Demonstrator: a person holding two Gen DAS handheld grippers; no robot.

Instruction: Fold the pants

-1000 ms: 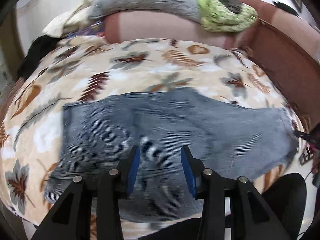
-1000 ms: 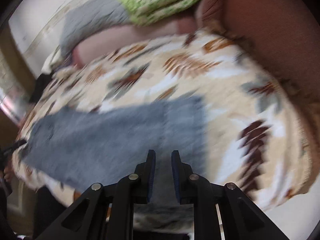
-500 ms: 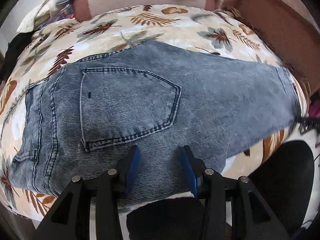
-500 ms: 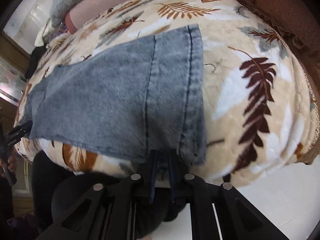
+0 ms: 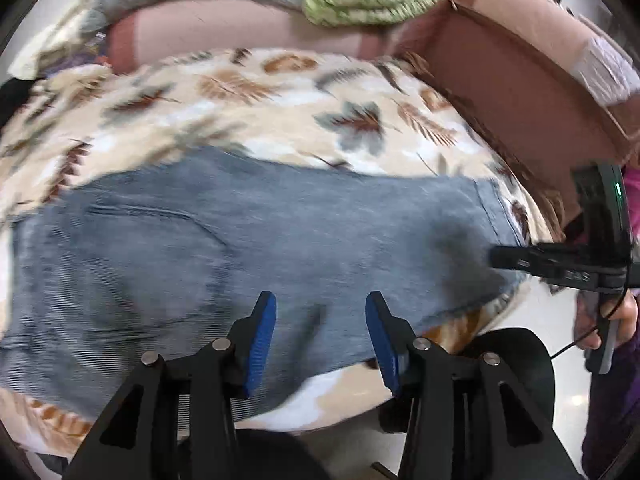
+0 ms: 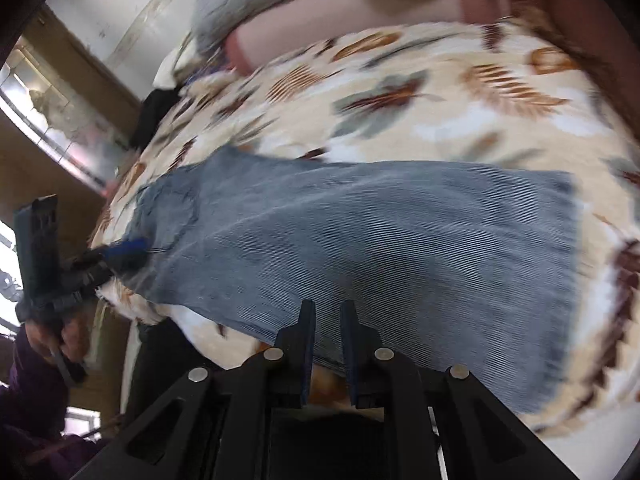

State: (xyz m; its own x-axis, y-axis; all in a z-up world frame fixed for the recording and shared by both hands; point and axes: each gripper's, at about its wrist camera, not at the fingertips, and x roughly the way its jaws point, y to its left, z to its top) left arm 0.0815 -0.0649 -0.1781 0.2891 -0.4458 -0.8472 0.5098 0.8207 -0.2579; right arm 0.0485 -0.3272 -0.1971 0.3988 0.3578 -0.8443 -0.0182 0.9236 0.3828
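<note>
blurred: pants (image 5: 280,248) seams | cut off: blanket (image 6: 460,92) edges

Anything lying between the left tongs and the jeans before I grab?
Nothing visible: the left tongs stand open right over the bare blue denim jeans on the leaf-print blanket.

No text reads clearly; faint lettering on the right gripper (image 5: 560,268) (motion-blurred) stays illegible.

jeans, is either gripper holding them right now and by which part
Neither, as far as the blurred frames show. The left gripper is open above the jeans with nothing between its pads; the right gripper is nearly shut with no denim in it.
</note>
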